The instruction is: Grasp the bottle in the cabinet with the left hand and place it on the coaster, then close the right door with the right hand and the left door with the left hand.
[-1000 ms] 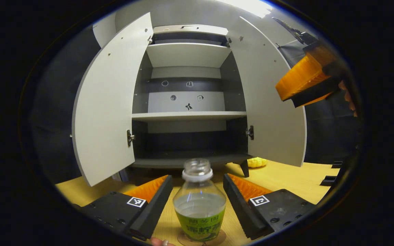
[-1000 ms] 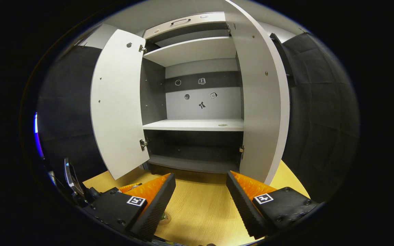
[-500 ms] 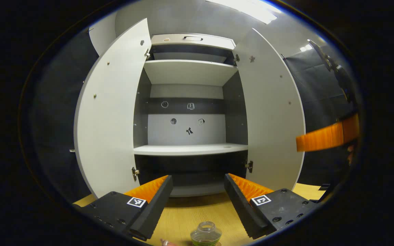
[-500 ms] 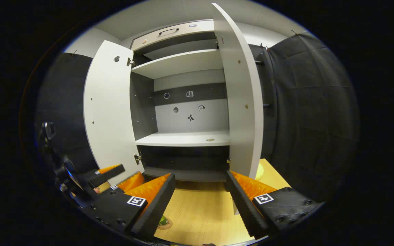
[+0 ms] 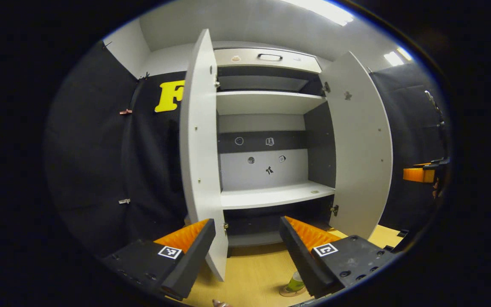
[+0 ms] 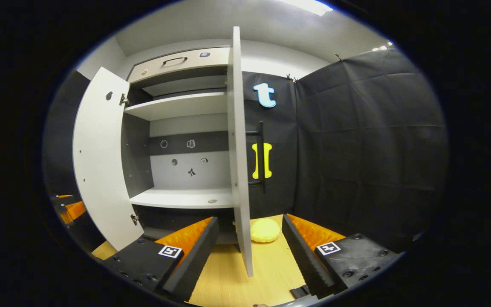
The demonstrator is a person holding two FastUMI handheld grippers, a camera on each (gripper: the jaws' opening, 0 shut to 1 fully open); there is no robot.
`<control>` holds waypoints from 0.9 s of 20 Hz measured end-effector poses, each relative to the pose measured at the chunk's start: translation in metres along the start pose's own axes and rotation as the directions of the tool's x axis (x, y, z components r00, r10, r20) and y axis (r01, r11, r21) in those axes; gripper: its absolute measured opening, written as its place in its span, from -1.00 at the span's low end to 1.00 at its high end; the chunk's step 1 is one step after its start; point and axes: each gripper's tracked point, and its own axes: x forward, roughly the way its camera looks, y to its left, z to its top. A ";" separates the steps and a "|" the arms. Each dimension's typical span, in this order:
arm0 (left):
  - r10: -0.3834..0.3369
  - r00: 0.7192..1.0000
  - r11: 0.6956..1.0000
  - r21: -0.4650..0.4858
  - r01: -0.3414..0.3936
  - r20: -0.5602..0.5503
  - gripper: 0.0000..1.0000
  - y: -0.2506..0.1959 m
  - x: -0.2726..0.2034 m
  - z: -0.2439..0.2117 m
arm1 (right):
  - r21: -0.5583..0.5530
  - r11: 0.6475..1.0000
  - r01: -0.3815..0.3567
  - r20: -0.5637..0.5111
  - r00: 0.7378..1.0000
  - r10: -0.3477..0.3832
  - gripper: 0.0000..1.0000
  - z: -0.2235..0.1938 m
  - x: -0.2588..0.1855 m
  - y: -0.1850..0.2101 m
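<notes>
Grey-white panels make up the cabinet, which is seen standing on the wooden surface with both doors swung wide open. In the left gripper view the left door is seen nearly edge-on, and the right door is angled outward. In the right gripper view the right door is met edge-on, dead ahead between the fingers, with a dark bar handle visible on its outer face. The middle shelf is lit pale, and a few small stickers can be made out on the back panel.

The left gripper is held with its fingers well apart and nothing between them, the lower edge of the left door sitting just ahead of them. The right gripper is likewise spread wide and nothing is gripped. That right gripper is also glimpsed at the far right edge of the left gripper view.

The bottle, green-labelled, is seen low down beside the left gripper's right finger, set on the round coaster out on the surface. A yellow lumpy thing, not identifiable, lies on the surface beyond the right door.
</notes>
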 end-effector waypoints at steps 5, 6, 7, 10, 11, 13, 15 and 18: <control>0.140 0.990 0.990 0.031 -0.141 0.012 0.92 0.080 -0.016 0.026 | 0.000 0.998 0.070 0.035 0.997 -0.070 1.00 0.022 0.031 -0.033; 0.173 0.985 0.984 0.029 -0.173 0.018 0.92 0.092 -0.017 0.031 | 0.013 0.998 0.067 0.040 0.997 -0.068 0.97 0.025 0.038 -0.036; 0.197 0.980 0.980 0.021 -0.198 0.029 0.92 0.102 -0.017 0.039 | 0.029 0.998 0.059 0.040 0.997 -0.060 0.97 0.026 0.048 -0.037; 0.260 0.965 0.965 0.015 -0.261 0.035 0.92 0.128 -0.018 0.047 | 0.068 0.998 0.015 0.023 1.000 -0.016 0.97 0.021 0.070 -0.037; 0.293 0.956 0.955 0.036 -0.294 0.031 0.92 0.137 -0.018 0.045 | 0.061 0.998 0.005 0.016 1.000 -0.006 0.97 0.017 0.075 -0.039; 0.331 0.943 0.942 0.050 -0.332 0.014 0.92 0.153 -0.015 0.044 | 0.044 0.998 -0.044 0.009 0.999 0.044 0.97 0.011 0.080 -0.034; 0.348 0.937 0.937 0.030 -0.348 -0.004 0.92 0.155 -0.009 0.041 | 0.008 0.997 -0.079 -0.002 0.997 0.079 0.96 0.004 0.087 -0.031; 0.337 0.942 0.942 -0.018 -0.336 0.010 0.92 0.145 0.002 0.042 | -0.008 0.995 -0.104 0.006 0.995 0.104 0.95 0.005 0.091 -0.030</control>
